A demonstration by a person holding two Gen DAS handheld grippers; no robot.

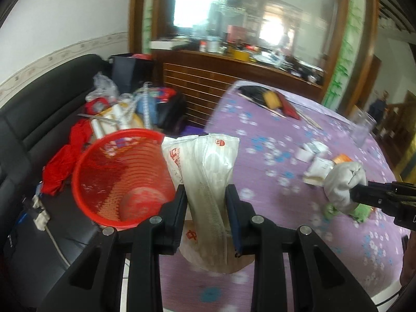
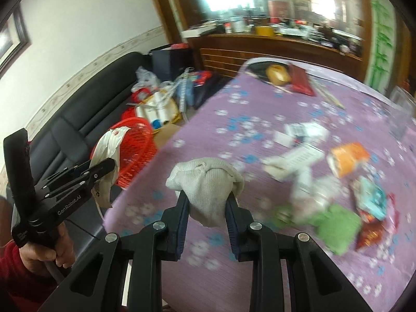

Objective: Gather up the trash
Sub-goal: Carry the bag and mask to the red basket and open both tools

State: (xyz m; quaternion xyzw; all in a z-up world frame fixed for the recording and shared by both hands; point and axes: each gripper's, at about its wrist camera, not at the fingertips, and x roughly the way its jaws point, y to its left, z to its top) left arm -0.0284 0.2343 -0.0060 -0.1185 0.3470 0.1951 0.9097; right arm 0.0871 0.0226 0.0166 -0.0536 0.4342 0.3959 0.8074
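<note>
Left gripper (image 1: pixel 206 197) jaws clamp crumpled white bag (image 1: pixel 208 161) | right gripper (image 2: pixel 206 205) jaws clamp balled grey cloth (image 2: pixel 208 182)

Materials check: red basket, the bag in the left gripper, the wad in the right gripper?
Red basket: looks like rigid moulded plastic, slightly glossy, slotted ribbed wall.
White bag in the left gripper: probably thin plastic film, creased, printed red marks.
Grey-white wad in the right gripper: seems knitted fabric, matte, fine ribbed texture, soft folds.
</note>
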